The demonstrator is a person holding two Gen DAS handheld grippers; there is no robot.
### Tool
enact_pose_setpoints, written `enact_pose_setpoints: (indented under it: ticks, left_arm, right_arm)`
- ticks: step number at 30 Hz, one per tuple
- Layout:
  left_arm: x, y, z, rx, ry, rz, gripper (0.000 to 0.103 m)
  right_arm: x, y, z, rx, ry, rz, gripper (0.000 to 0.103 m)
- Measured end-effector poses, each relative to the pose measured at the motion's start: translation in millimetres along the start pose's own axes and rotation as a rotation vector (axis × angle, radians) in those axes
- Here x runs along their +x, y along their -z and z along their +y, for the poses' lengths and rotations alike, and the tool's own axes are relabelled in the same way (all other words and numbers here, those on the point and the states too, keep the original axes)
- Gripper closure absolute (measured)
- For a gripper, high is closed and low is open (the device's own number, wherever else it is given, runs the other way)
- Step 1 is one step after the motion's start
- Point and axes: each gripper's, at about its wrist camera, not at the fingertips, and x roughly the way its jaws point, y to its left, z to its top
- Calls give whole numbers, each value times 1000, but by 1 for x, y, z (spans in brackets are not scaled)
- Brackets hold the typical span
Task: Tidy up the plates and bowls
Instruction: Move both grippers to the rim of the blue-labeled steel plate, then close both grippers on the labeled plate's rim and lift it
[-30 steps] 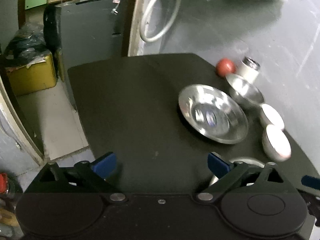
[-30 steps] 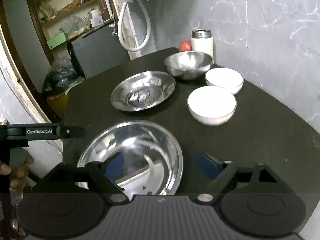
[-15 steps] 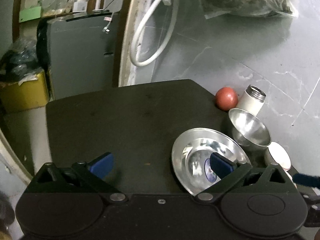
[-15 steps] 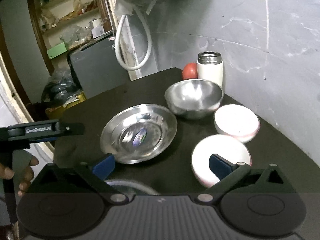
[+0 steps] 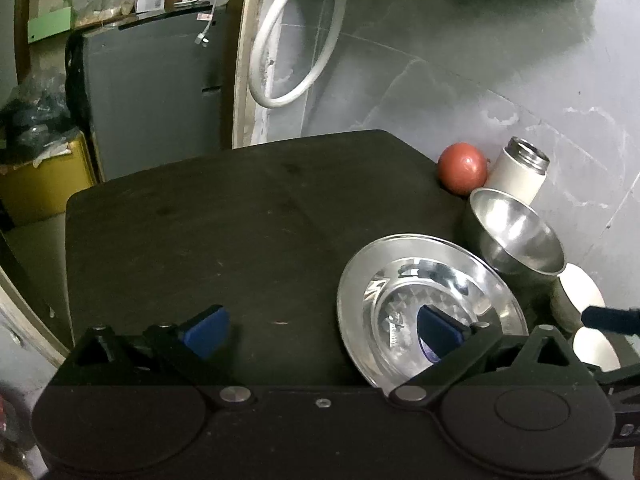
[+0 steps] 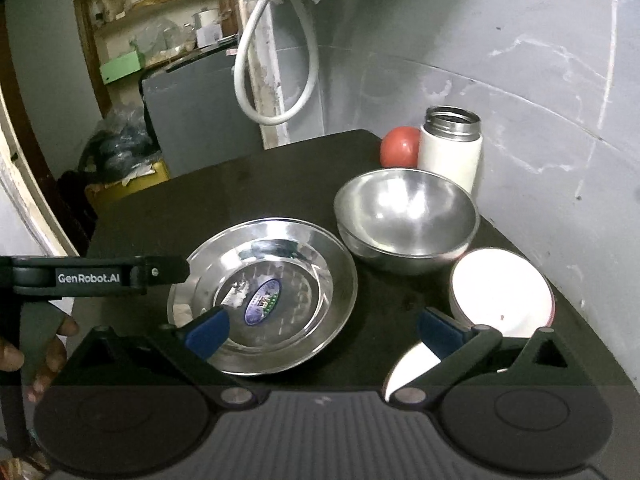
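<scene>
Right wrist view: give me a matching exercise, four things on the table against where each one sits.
Things:
1. steel plate
2. steel bowl
3. flask
4. red ball

Places:
A. against the wall, behind the steel bowl
B. left of the flask, at the table's far edge
C. between the flask and the nearer white bowl
D. left of the steel bowl, with a sticker in its middle

Pairs: 1-D, 2-C, 3-A, 4-B

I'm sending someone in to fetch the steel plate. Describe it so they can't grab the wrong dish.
Go to the dark table against the grey wall. The steel plate lies flat, left of the deep steel bowl. It is the only wide, shallow dish, with an oval sticker at its centre.
</scene>
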Motion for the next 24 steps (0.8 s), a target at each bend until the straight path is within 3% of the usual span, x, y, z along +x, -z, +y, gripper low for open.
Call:
enact_pose_setpoints:
  ticks: [6, 10, 12, 14, 18, 21, 24]
  left_arm:
    - [7, 1, -1, -13, 10, 28, 29]
    - [7, 2, -3, -16, 14, 6, 37]
    - [9, 2, -5, -4, 27, 12, 51]
    - [12, 1, -6, 0, 32, 26, 57]
    - [16, 1, -6, -15, 32, 38, 62]
    - [18, 2, -7, -10, 31, 39, 62]
    - [20, 2, -5, -16, 37, 52, 67]
  right_arm:
    - [15, 0, 8, -82, 52, 21, 2]
    - [24, 0, 9, -93, 53, 36, 12]
    - [26, 1, 11, -93, 53, 45, 16]
    - [30, 0, 11, -90, 58, 59, 20]
    - [36, 0, 11, -82, 63, 66, 27]
    - [41, -1, 11, -72, 57, 75, 40]
    - [45, -1, 8, -42, 48, 82, 60]
